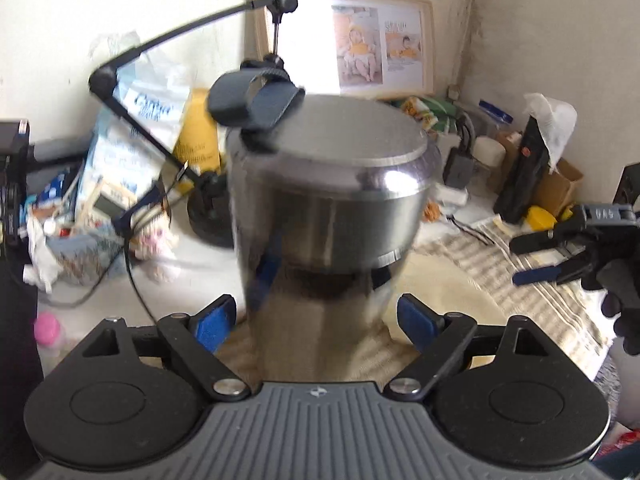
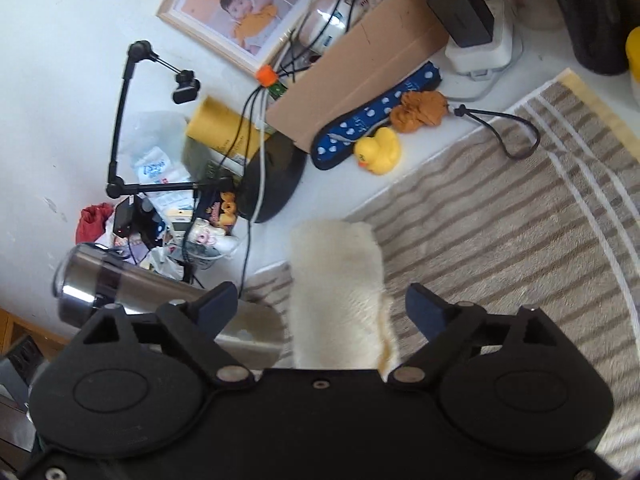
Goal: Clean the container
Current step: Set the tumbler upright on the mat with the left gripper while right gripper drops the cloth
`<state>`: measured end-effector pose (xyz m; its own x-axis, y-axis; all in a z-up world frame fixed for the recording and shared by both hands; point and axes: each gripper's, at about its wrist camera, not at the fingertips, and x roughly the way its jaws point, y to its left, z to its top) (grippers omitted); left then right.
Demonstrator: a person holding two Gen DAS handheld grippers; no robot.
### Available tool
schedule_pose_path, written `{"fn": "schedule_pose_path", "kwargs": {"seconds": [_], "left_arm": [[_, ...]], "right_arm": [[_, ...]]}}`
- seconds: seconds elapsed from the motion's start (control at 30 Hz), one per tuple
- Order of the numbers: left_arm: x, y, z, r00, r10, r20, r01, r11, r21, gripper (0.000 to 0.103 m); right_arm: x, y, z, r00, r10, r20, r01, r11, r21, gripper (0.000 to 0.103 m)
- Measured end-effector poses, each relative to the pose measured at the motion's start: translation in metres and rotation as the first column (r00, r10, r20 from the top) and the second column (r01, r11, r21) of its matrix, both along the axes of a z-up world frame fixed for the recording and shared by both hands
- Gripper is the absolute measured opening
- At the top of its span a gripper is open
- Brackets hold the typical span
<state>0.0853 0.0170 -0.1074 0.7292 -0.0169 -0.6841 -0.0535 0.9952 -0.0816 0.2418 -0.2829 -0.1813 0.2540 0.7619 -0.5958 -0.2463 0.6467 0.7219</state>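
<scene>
A shiny steel container [image 1: 328, 216] fills the left wrist view, held up between the blue pads of my left gripper [image 1: 316, 326], its flat base end toward the camera. It also shows in the right wrist view [image 2: 120, 280], lying sideways at the left. My right gripper [image 2: 320, 312] is open, with a folded cream cloth [image 2: 340, 292] between its spread fingers, not pinched. The right gripper shows in the left wrist view [image 1: 560, 252] at the far right, apart from the container.
A striped beige towel [image 2: 500, 240] covers the white table. A black camera stand [image 2: 120, 120], a yellow duck [image 2: 380, 150], a blue dotted item [image 2: 376, 116], a cardboard piece [image 2: 360, 68], cables, a framed photo [image 1: 360, 44] and clutter lie behind.
</scene>
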Motion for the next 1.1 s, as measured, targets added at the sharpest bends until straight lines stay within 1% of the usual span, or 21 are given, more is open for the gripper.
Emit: {"fn": "schedule_pose_path", "kwargs": {"seconds": [0.07, 0.13, 0.2, 0.23, 0.3, 0.4, 0.47, 0.53, 0.57, 0.67, 0.8, 0.9, 1.03, 1.1], "left_arm": [[-0.01, -0.002, 0.004, 1.0, 0.008, -0.021, -0.008, 1.0, -0.001, 0.088], [-0.017, -0.008, 0.01, 0.998, 0.012, -0.066, -0.01, 1.0, 0.029, 0.088], [-0.023, -0.013, 0.018, 0.994, -0.019, -0.11, 0.023, 0.999, 0.036, 0.088], [-0.027, -0.015, 0.023, 0.993, -0.032, -0.114, 0.036, 0.999, 0.036, 0.088], [-0.033, -0.02, 0.033, 0.993, -0.04, -0.112, 0.046, 0.998, 0.05, 0.088], [-0.039, -0.024, 0.047, 0.99, -0.037, -0.133, 0.047, 0.996, 0.079, 0.088], [-0.042, -0.028, 0.055, 0.989, -0.009, -0.145, 0.025, 0.993, 0.112, 0.088], [-0.049, -0.031, 0.064, 0.991, -0.009, -0.131, 0.026, 0.992, 0.127, 0.088], [-0.053, -0.031, 0.068, 0.993, -0.011, -0.12, 0.025, 0.993, 0.115, 0.088], [-0.064, -0.027, 0.078, 0.994, -0.022, -0.105, 0.024, 0.999, 0.022, 0.088], [-0.075, -0.031, 0.084, 0.995, -0.05, -0.091, 0.048, 0.999, -0.022, 0.088], [-0.079, -0.037, 0.086, 0.993, -0.038, -0.108, 0.036, 0.999, -0.02, 0.088], [-0.087, -0.042, 0.089, 0.995, -0.005, -0.097, 0.003, 1.0, -0.019, 0.088], [-0.09, -0.044, 0.09, 0.996, 0.002, -0.09, -0.003, 1.0, -0.018, 0.088]], "right_arm": [[-0.011, 0.004, 0.012, 1.0, -0.001, 0.016, 0.002, 1.0, -0.03, 0.093], [-0.024, 0.01, 0.024, 0.999, 0.004, 0.032, -0.002, 0.997, -0.071, 0.093], [-0.04, 0.019, 0.04, 0.998, 0.003, 0.063, 0.006, 0.99, -0.14, 0.094], [-0.048, 0.023, 0.048, 0.997, 0.002, 0.075, 0.011, 0.985, -0.173, 0.094], [-0.066, 0.032, 0.063, 0.995, 0.011, 0.1, 0.014, 0.97, -0.245, 0.094], [-0.094, 0.047, 0.084, 0.989, 0.03, 0.145, 0.024, 0.933, -0.359, 0.094], [-0.113, 0.054, 0.098, 0.983, 0.04, 0.181, 0.038, 0.912, -0.409, 0.094], [-0.13, 0.058, 0.113, 0.979, 0.041, 0.2, 0.053, 0.894, -0.445, 0.094], [-0.137, 0.059, 0.12, 0.978, 0.032, 0.204, 0.067, 0.885, -0.461, 0.094], [-0.159, 0.059, 0.14, 0.976, -0.003, 0.217, 0.111, 0.865, -0.49, 0.094], [-0.182, 0.06, 0.156, 0.975, -0.011, 0.22, 0.128, 0.843, -0.523, 0.094], [-0.198, 0.061, 0.162, 0.975, 0.001, 0.222, 0.121, 0.838, -0.532, 0.094], [-0.212, 0.064, 0.164, 0.976, 0.02, 0.217, 0.104, 0.832, -0.545, 0.094], [-0.213, 0.063, 0.165, 0.977, 0.026, 0.214, 0.096, 0.836, -0.54, 0.094]]}}
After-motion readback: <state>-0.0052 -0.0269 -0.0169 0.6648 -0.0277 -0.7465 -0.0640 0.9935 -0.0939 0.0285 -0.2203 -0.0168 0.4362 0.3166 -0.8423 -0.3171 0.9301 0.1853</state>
